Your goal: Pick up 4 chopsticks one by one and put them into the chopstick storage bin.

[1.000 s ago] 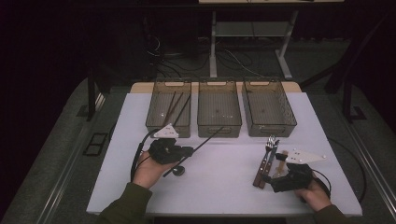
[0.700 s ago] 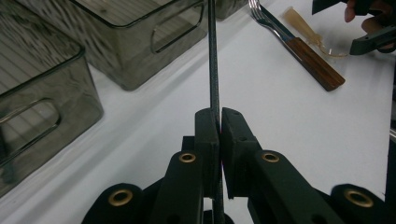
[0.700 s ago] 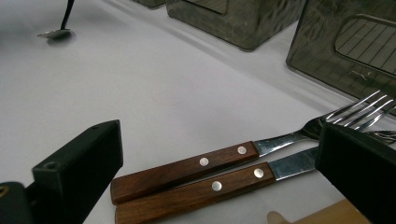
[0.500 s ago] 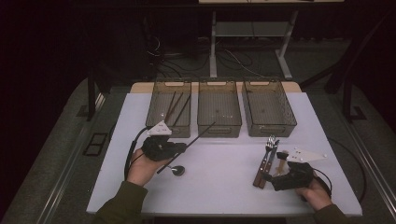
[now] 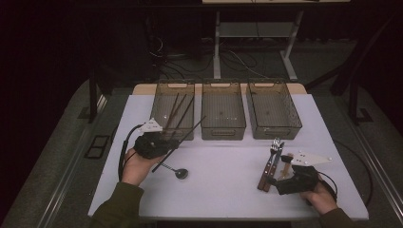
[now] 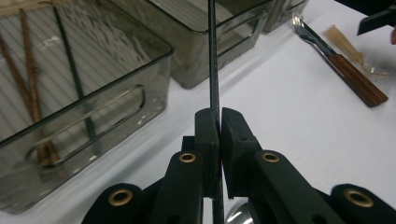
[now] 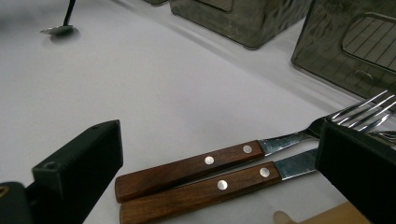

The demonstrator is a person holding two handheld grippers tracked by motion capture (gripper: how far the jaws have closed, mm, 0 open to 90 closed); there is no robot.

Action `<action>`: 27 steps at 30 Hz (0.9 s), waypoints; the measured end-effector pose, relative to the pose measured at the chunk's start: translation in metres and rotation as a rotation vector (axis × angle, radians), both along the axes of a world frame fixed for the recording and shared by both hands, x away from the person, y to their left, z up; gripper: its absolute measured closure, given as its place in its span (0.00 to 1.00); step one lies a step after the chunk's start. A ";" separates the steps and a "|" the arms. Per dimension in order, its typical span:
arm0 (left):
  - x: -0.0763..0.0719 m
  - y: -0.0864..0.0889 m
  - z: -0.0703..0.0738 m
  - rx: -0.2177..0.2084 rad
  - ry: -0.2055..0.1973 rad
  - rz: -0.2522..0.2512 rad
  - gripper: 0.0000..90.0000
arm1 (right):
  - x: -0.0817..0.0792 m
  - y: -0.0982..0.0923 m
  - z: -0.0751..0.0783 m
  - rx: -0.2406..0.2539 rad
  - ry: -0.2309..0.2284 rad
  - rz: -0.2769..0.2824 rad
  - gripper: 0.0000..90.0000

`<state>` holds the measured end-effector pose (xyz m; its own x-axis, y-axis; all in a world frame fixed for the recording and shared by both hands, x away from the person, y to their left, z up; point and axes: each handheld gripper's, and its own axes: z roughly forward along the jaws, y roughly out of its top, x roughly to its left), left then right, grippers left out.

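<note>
Left gripper: jaws pinched nearly together on a thin black chopstick, which runs between the pads and on toward 12 o'clock in the left gripper view. In the high view the left gripper sits at the table's 9 o'clock side, just in front of the left bin. The stick slants from about 7 to 1 o'clock, its far tip over the gap between the left bin and the middle bin. The left bin already holds several chopsticks, brown and dark, leaning on its walls.

Judgement: the step in hand is sorting this stick into the left bin. To do it well: keep the pinch firm, because the stick is slim and could pivot. Swing the far tip toward 11 o'clock until the whole stick is over the left bin. Lower the tip inside the near wall before letting go, so it doesn't bounce out or catch the rim.

Right gripper: jaws wide apart, holding nothing. Two wood-handled forks lie side by side between the jaws, not pressed by them. In the high view the right gripper rests at 4 o'clock on the white table.

A small spoon lies just at 4 o'clock of the left gripper. A pale utensil lies beside the forks.
</note>
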<state>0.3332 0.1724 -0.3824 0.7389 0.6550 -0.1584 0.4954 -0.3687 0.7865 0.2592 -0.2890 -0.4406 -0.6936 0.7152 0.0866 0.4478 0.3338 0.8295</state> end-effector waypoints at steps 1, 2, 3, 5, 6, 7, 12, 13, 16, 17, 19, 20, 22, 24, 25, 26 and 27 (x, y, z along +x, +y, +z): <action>0.000 0.001 0.000 -0.001 -0.001 0.006 0.96 | 0.000 0.000 0.000 0.001 0.001 0.000 0.01; 0.001 0.001 0.000 0.000 -0.003 0.012 0.96 | 0.000 0.000 0.000 0.001 0.000 0.000 0.01; 0.001 0.002 0.000 0.003 -0.005 0.017 0.96 | 0.000 0.000 0.000 0.001 0.000 0.000 0.01; 0.003 0.004 0.000 0.005 -0.005 0.026 0.96 | 0.000 0.000 0.000 0.001 0.001 0.000 0.01; 0.003 0.004 0.000 0.007 -0.008 0.029 0.96 | 0.000 0.001 0.000 0.000 0.001 0.001 0.01; 0.004 0.004 -0.001 0.006 -0.008 0.035 0.96 | 0.000 0.001 0.000 0.000 0.001 0.001 0.01; 0.009 0.008 0.002 0.009 -0.018 0.054 0.96 | 0.000 0.001 0.000 -0.001 0.001 -0.001 0.01; 0.011 0.009 0.003 0.005 -0.020 0.059 0.96 | 0.000 0.001 0.000 -0.001 0.002 -0.002 0.01; 0.016 0.011 0.005 -0.003 -0.025 0.071 0.96 | -0.001 0.001 -0.001 -0.001 0.004 -0.004 0.01; 0.018 0.012 0.006 -0.006 -0.028 0.073 0.96 | -0.001 0.001 -0.001 -0.002 0.005 -0.005 0.01; 0.022 0.014 0.007 -0.014 -0.028 0.079 0.96 | 0.000 0.002 -0.001 -0.004 0.005 -0.007 0.01; 0.024 0.015 0.007 -0.013 -0.031 0.083 0.96 | -0.001 0.002 -0.001 -0.004 0.004 -0.007 0.01; 0.027 0.017 0.009 -0.017 -0.033 0.093 0.96 | -0.001 0.002 -0.001 -0.005 0.005 -0.007 0.01; 0.031 0.019 0.010 -0.023 -0.037 0.101 0.96 | -0.001 0.001 -0.001 -0.002 0.007 -0.009 0.01; 0.033 0.020 0.011 -0.026 -0.041 0.107 0.96 | -0.001 0.001 -0.001 -0.001 0.008 -0.010 0.01; 0.035 0.020 0.012 -0.031 -0.043 0.112 0.96 | -0.001 0.001 -0.001 -0.001 0.008 -0.010 0.01; 0.037 0.021 0.014 -0.034 -0.046 0.116 0.96 | -0.001 0.001 -0.001 0.000 0.008 -0.010 0.01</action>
